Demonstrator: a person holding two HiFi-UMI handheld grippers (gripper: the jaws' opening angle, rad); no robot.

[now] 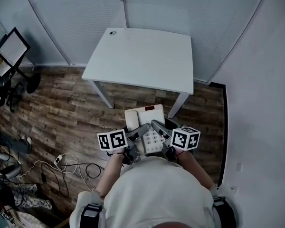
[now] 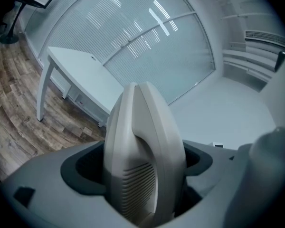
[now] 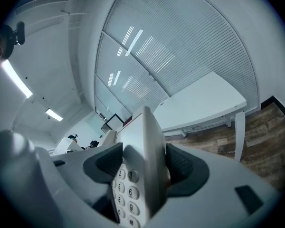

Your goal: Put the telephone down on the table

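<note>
Head view: off-white plastic desk telephone (image 1: 146,122) held in the air over wooden floor (image 1: 61,108), well short of white rectangular table (image 1: 142,56). Left gripper (image 1: 138,131) clamped on its left edge, right gripper (image 1: 159,127) on its keypad edge. Risks tilting or slipping through uneven release before reaching the tabletop.

A white surface (image 1: 142,56) stands on wood-plank floor (image 1: 52,108) before blind-covered windows (image 1: 76,18). Cables (image 1: 66,164) lie at left, near a standing monitor (image 1: 12,46).

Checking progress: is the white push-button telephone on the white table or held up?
Held up: left gripper and right gripper clamp the white telephone above wooden floor, before the table.
</note>
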